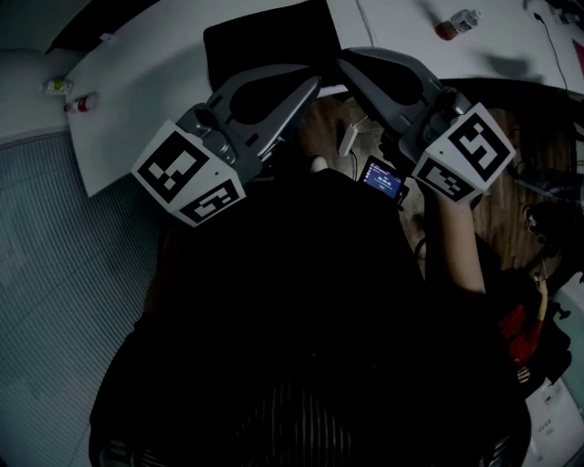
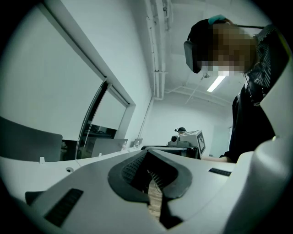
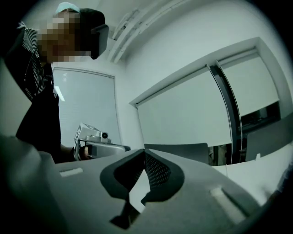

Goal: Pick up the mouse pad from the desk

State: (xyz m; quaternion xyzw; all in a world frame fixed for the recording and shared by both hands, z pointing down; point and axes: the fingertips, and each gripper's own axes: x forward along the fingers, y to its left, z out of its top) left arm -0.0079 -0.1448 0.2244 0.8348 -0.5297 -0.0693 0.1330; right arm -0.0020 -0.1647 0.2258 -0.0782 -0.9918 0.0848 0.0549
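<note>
In the head view the black mouse pad lies flat on the white desk in the upper centre of the frame, not held by either gripper. The left gripper reaches up from the left and the right gripper from the right, and their tips come close together at the pad's lower right corner; whether either one touches the pad cannot be told. In the left gripper view the ribbed pads meet at the tip, closed with nothing between them, and only a sliver of wooden surface shows through the gap lower down. In the right gripper view the jaws are likewise closed tip to tip and empty. Each gripper view catches the other gripper to the side, marker cube facing the camera, held by a person in dark clothing. Below the grippers in the head view, a small device with a lit screen and a white object lie on the brown wooden surface. A bottle with a red cap lies on the desk at the upper right.
</note>
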